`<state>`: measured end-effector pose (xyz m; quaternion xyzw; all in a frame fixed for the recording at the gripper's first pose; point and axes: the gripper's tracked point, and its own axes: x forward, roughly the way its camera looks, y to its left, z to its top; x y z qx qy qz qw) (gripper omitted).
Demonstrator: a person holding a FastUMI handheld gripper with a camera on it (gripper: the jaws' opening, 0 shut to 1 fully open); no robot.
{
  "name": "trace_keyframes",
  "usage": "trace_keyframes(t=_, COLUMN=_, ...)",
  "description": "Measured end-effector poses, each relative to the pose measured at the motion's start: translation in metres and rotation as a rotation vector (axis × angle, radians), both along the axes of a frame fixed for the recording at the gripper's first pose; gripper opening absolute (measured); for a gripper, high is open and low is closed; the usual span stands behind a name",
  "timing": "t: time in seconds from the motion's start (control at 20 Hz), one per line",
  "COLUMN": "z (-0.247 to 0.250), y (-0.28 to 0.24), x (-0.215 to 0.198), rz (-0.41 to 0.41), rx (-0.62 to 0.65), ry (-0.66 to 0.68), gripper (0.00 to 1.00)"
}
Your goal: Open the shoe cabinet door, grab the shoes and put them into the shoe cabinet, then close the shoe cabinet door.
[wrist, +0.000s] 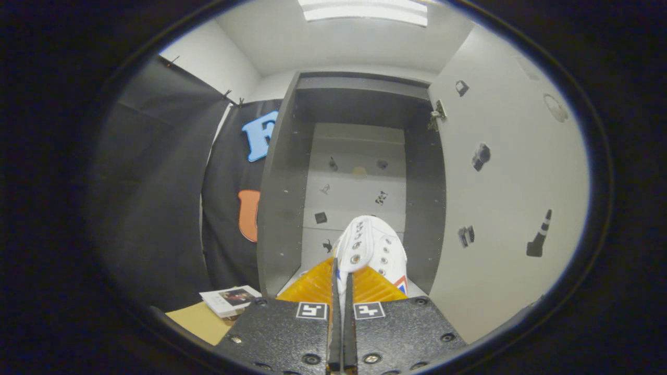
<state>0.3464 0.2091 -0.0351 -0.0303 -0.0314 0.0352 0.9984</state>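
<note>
Up close, one white shoe [371, 247] hangs pinched in the jaws of the hand-held gripper [341, 284], in front of one open shoe cabinet [284, 177]. The shoe is a white lace-up with two rows of metal eyelets running along its upper and a small red-and-blue mark low on its side. Both orange fingers [312, 285] are drawn nearly together, with only a thin fold of the shoe's white material caught between them; the rest of the shoe rises just ahead of and beyond the fingertips, its far end pointing into the cabinet's opening. The cabinet has dark side panels and a pale back wall dotted with small dark stickers. Its one door [510, 172], pale and also carrying several dark stickers, stands swung wide at the right. To the left of the fingers, one small booklet [230, 300] lies on a tan tabletop [195, 321], near the foot of the cabinet's left panel.
</note>
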Motion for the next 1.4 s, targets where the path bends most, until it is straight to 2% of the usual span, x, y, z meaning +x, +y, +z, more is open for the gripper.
trace_keyframes(t=0.15, z=0.008, y=-0.010, x=0.037, rz=-0.051, rx=-0.012, ry=0.011, gripper=0.06)
trace_keyframes(t=0.5, z=-0.002, y=-0.037, x=0.123, rz=-0.122, rx=-0.158, ry=0.008, gripper=0.07)
trace_keyframes(t=0.75, z=-0.040, y=-0.041, x=0.177, rz=-0.093, rx=-0.201, ry=0.087, gripper=0.08)
trace_keyframes(t=0.9, z=-0.071, y=-0.046, x=0.211, rz=-0.093, rx=-0.259, ry=0.150, gripper=0.08)
trace_keyframes(t=1.05, z=-0.088, y=-0.053, x=0.238, rz=-0.089, rx=-0.330, ry=0.158, gripper=0.09)
trace_keyframes(t=1.15, z=-0.102, y=-0.059, x=0.246, rz=-0.079, rx=-0.367, ry=0.193, gripper=0.14)
trace_keyframes(t=1.25, z=-0.129, y=-0.060, x=0.251, rz=-0.049, rx=-0.325, ry=0.291, gripper=0.18)
trace_keyframes(t=1.3, z=-0.132, y=-0.064, x=0.252, rz=-0.057, rx=-0.313, ry=0.296, gripper=0.20)
trace_keyframes(t=1.35, z=-0.122, y=-0.070, x=0.254, rz=-0.078, rx=-0.309, ry=0.244, gripper=0.32)
trace_keyframes(t=1.4, z=-0.114, y=-0.066, x=0.250, rz=-0.074, rx=-0.276, ry=0.219, gripper=0.38)
